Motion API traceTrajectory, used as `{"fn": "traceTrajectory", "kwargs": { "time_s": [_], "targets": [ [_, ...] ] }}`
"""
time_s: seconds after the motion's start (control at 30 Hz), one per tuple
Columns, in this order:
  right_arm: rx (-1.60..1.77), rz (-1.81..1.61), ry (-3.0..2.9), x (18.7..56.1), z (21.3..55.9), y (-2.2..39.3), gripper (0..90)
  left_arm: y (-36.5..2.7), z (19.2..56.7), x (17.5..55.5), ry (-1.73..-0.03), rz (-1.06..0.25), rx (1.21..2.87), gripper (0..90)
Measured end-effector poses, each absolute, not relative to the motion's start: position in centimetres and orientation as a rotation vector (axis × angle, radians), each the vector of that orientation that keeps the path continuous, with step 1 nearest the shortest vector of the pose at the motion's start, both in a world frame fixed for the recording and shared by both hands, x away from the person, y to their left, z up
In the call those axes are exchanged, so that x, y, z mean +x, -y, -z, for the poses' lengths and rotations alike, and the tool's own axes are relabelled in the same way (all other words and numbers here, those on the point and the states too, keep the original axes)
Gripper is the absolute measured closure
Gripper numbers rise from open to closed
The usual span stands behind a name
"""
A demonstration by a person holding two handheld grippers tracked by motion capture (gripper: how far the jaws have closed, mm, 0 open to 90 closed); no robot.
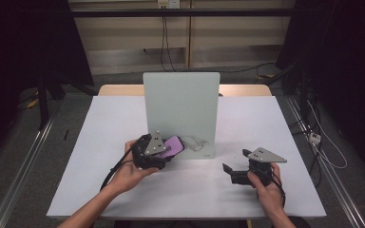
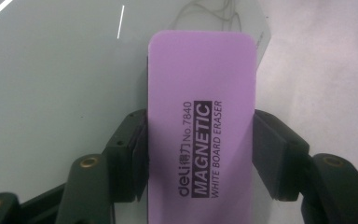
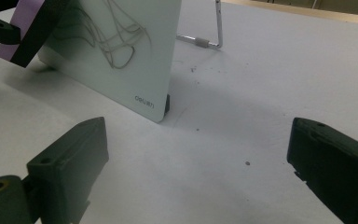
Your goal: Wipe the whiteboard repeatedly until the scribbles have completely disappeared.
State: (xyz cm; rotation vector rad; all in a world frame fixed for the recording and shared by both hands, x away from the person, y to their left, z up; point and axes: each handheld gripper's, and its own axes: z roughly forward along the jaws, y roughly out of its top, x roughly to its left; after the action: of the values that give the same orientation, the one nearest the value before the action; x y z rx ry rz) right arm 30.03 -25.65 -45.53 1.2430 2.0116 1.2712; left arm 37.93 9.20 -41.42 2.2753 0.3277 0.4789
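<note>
The flat purple rectangular whiteboard eraser [image 2: 200, 130], printed with "MAGNETIC WHITE BOARD ERASER", sits gripped between the two black jaws of the left gripper [image 1: 153, 153], which press on its long sides. It is held up against the lower part of the pale green-white glass whiteboard [image 1: 180, 107], just beside a tangle of thin dark pen scribbles [image 3: 114, 35] near the board's lower right corner. The board stands upright on a bent metal wire stand [image 3: 213, 35] near the middle of the white table [image 1: 100, 142], closer to its far edge.

The right gripper [image 1: 240, 171] rests on the table toward the near right corner, well apart from the board; its jaws stand wide apart with nothing between them.

The step in hand looks like wiping: the eraser is at the board but has not yet cleared the marks. The next move likely calls for sliding the eraser sideways across the scribbles, felt face flat on the glass, with light pressure so the propped board does not tip back.
</note>
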Motion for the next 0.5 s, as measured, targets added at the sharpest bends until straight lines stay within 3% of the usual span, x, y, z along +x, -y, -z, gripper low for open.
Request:
{"fn": "traceTrajectory", "kwargs": {
  "time_s": [0.5],
  "targets": [
    [1.241,-1.267,-2.016,30.1,45.5,25.7,5.6,-11.8,37.7,39.1,-0.403,-0.578,2.157,41.2]
  ]
}}
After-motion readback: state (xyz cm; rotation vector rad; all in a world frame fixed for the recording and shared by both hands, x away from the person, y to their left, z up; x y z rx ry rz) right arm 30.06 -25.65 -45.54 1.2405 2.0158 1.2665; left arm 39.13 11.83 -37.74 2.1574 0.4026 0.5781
